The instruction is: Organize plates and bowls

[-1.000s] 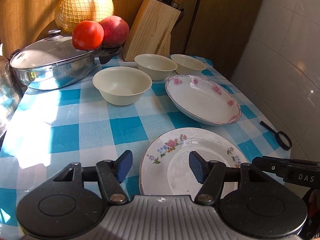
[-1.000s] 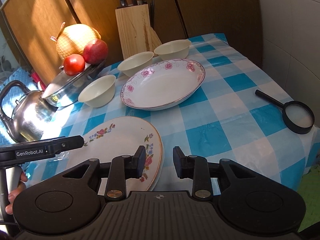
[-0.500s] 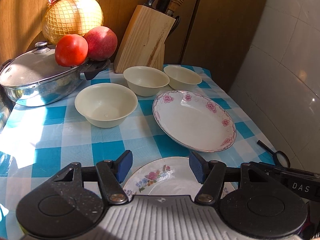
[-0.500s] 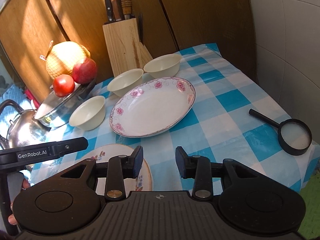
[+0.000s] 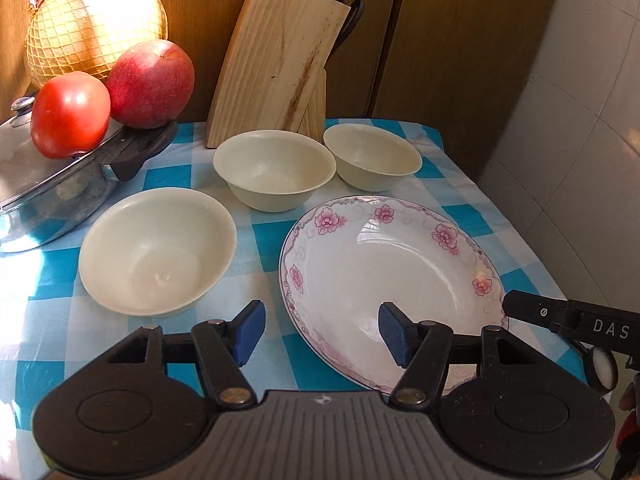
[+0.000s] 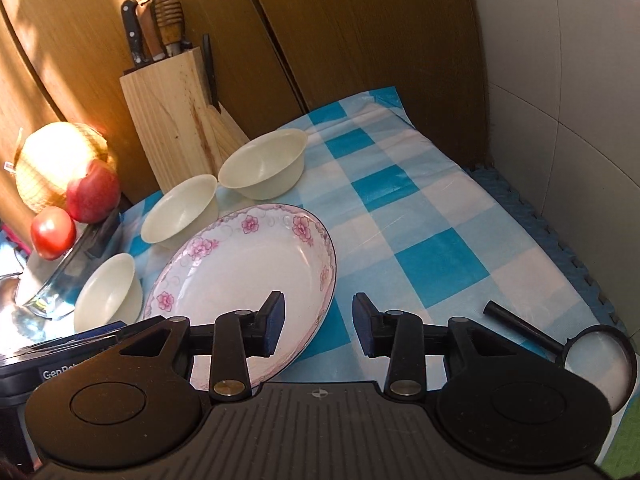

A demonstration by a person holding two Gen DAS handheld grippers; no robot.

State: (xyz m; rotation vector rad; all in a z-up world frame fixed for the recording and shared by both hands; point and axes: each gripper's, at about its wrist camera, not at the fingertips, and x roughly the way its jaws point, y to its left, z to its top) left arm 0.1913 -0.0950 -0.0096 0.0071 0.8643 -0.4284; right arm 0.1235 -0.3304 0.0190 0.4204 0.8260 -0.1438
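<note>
Both the left tongs (image 5: 322, 334) and the right tongs (image 6: 319, 323) are held wide apart and empty above the near edge of the flowered plate (image 5: 392, 280). The plate is laid on the checked desk (image 6: 420, 216). Three cream bowls (image 5: 158, 256) are set beside and behind it, near a knife block (image 5: 280, 60).

Bare cloth (image 6: 420, 216) lies right of the plate (image 6: 248, 276); bowls (image 6: 262, 166) crowd the knife block (image 6: 176, 120).
</note>
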